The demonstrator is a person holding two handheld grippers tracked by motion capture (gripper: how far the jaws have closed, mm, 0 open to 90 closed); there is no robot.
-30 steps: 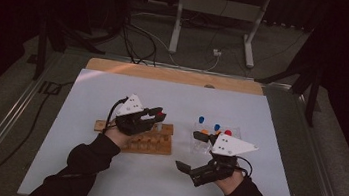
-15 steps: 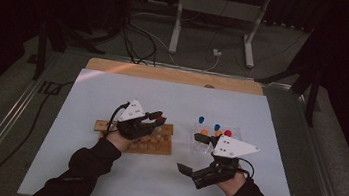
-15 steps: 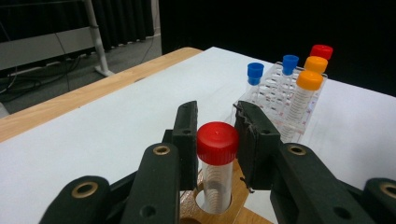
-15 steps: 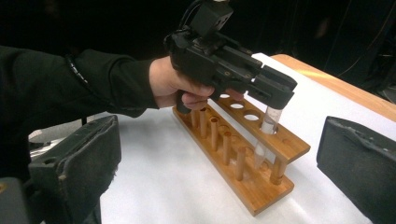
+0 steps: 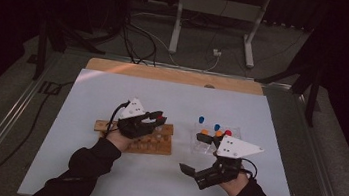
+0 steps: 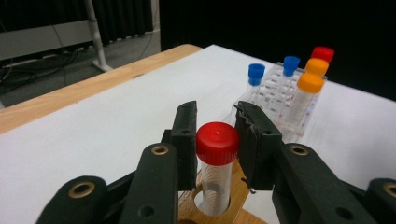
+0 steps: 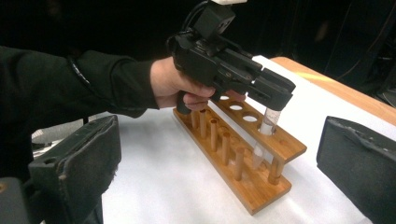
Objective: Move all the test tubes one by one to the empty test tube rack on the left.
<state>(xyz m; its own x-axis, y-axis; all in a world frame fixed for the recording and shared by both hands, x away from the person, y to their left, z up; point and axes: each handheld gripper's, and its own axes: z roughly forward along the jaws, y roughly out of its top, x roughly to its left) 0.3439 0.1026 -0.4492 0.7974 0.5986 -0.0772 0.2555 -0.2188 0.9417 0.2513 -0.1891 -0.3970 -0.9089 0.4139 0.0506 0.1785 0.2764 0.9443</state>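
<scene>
— Jaws on the left gripper [image 6: 215, 128] have just been opening: in the left gripper view there is a sliver of daylight on both sides of the red-capped tube [image 6: 216, 170], so the pads no longer press on the cap.

— Where does the tube sit?

— Upright in an end hole of the wooden rack [image 5: 149, 143], its tip down through the upper board in the right gripper view. I'd judge that placement done; the gripper only needs lifting clear without knocking the cap.

— And the other hand?

— The right gripper [image 5: 192, 173] waits over bare white table [image 5: 113, 90], jaws spread wide, nothing between them. The clear rack [image 6: 280, 93] just beyond holds two blue, two orange and one red-capped tube, likely next.
</scene>
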